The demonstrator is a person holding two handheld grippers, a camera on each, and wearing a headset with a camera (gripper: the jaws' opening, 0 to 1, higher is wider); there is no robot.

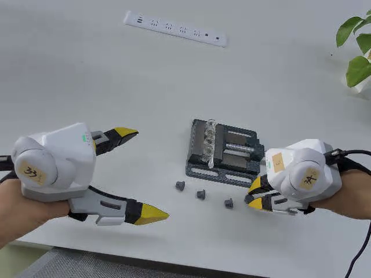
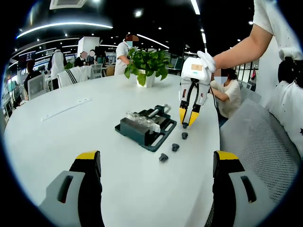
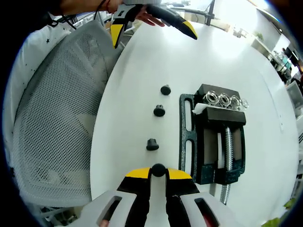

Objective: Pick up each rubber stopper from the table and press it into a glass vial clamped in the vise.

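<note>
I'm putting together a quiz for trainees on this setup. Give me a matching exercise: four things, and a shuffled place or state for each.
1. left gripper
2. right gripper
3. glass vials
4. power strip

A. clamped in the vise
B. jaws wide open
C. far side of the table
D. shut on a rubber stopper

Pairs: 1-B, 2-D, 3-A, 4-C

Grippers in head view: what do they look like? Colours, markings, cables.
Both the left gripper and right gripper have rounded white housings and black jaws with yellow tips. Each carries tan stickers with handwritten marks. A black cable runs from the right one. The left housing shows a small green light.
</note>
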